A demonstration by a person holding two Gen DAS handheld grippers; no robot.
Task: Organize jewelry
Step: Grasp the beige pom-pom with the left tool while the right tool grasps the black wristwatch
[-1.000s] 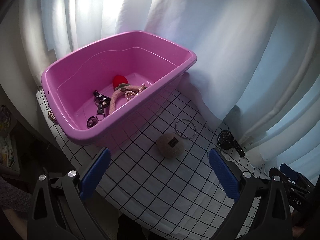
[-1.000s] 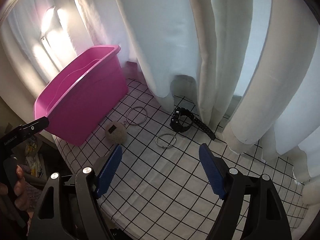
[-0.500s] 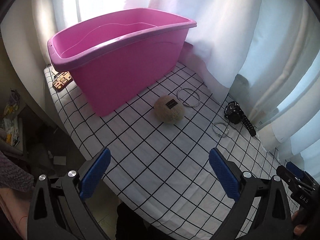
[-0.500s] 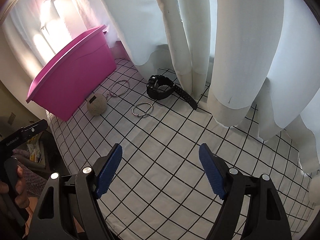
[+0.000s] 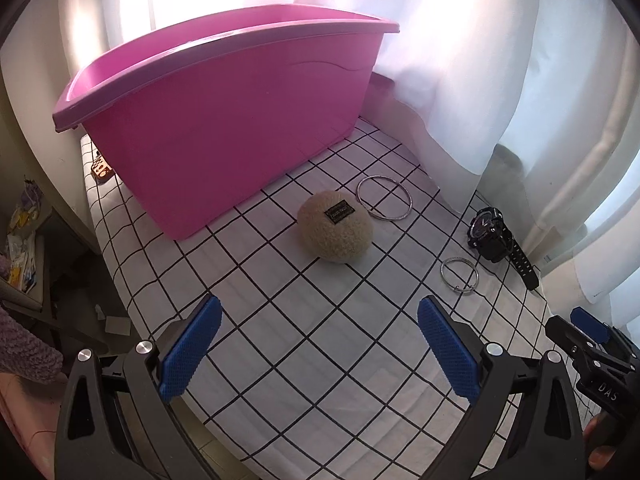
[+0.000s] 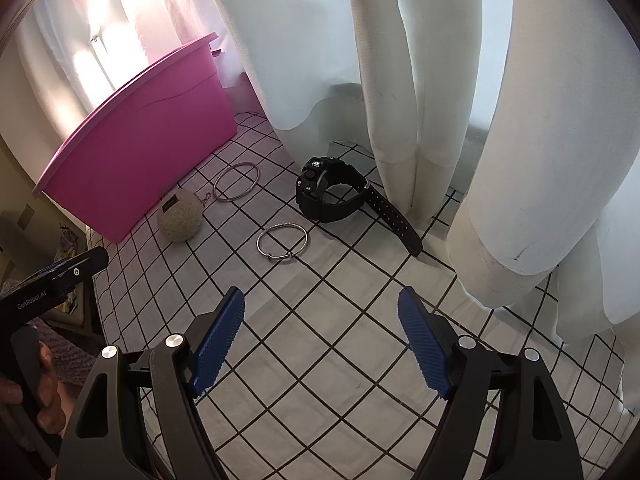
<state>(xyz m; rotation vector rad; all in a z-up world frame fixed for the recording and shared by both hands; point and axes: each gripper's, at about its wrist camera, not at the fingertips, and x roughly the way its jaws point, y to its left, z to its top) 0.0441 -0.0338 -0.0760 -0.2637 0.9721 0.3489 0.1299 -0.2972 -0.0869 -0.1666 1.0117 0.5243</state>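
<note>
A pink tub (image 5: pixel 224 120) stands at the back left of a white grid-patterned table (image 5: pixel 320 360); it also shows in the right wrist view (image 6: pixel 140 152). In front of it lie a beige fuzzy ball with a black label (image 5: pixel 335 228) (image 6: pixel 179 219), a large silver bangle (image 5: pixel 384 204) (image 6: pixel 236 181), a small silver ring bangle (image 5: pixel 460 276) (image 6: pixel 282 241) and a black wristwatch (image 5: pixel 490 236) (image 6: pixel 332 194). My left gripper (image 5: pixel 318 344) is open and empty, short of the ball. My right gripper (image 6: pixel 320 344) is open and empty, short of the small bangle.
White curtains (image 6: pixel 400 60) hang along the back and right, touching the table by the watch. A small brown item (image 5: pixel 100 169) lies left of the tub. The table's left edge drops to a floor with clutter (image 5: pixel 24 240).
The left gripper has dropped and pulled back from above the tub, so its inside is hidden now. The right gripper has moved closer to the watch and small bangle. Both stay open.
</note>
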